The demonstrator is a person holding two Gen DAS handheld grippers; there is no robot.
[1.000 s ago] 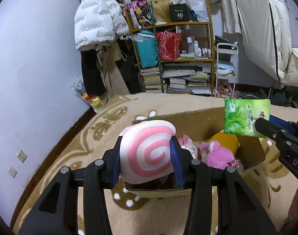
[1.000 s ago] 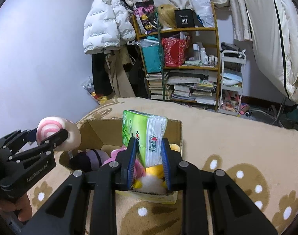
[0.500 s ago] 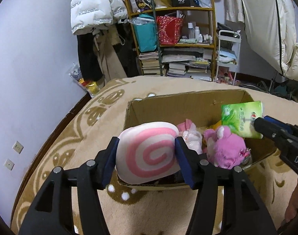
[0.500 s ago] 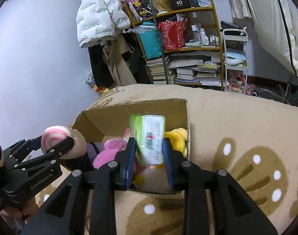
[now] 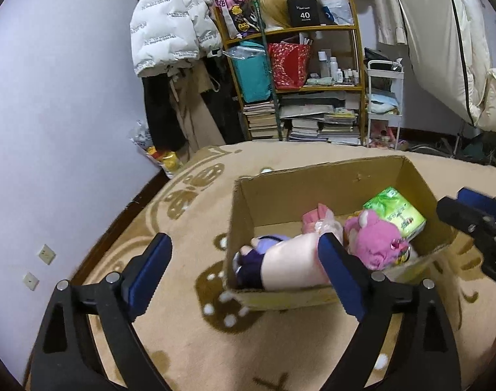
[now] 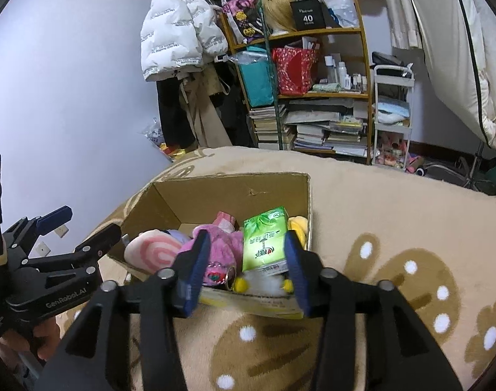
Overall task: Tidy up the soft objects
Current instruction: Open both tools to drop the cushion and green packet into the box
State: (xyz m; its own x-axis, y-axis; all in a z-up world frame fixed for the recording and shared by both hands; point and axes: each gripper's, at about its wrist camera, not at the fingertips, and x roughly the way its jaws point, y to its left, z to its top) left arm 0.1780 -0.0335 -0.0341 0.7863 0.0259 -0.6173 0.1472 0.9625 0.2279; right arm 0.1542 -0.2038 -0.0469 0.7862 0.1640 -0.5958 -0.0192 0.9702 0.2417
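Observation:
An open cardboard box (image 5: 280, 192) (image 6: 189, 195) stands on the tan carpet. Inside lie a pink-and-white swirl cushion (image 5: 293, 264) (image 6: 153, 254), a pink plush (image 5: 375, 241) (image 6: 215, 247), a green tissue pack (image 5: 394, 211) (image 6: 264, 238), a purple plush (image 5: 251, 254) and a yellow plush (image 6: 298, 223). My left gripper (image 5: 244, 267) is open and empty at the box's near left corner; it also shows in the right wrist view (image 6: 81, 228). My right gripper (image 6: 244, 260) is open, its jaws on either side of the tissue pack, not pressing it. Its fingertips (image 5: 456, 208) show in the left wrist view.
A shelf (image 5: 300, 88) with books, bags and bottles stands behind, with a white jacket (image 5: 169, 32) hanging left of it and a white trolley (image 5: 383, 104) to its right. A purple wall (image 5: 52, 114) runs along the left. Carpet (image 6: 394, 228) spreads around the box.
Both grippers have opened. The swirl cushion has dropped from the left gripper into the box, and the tissue pack has left the right gripper and rests on the toys.

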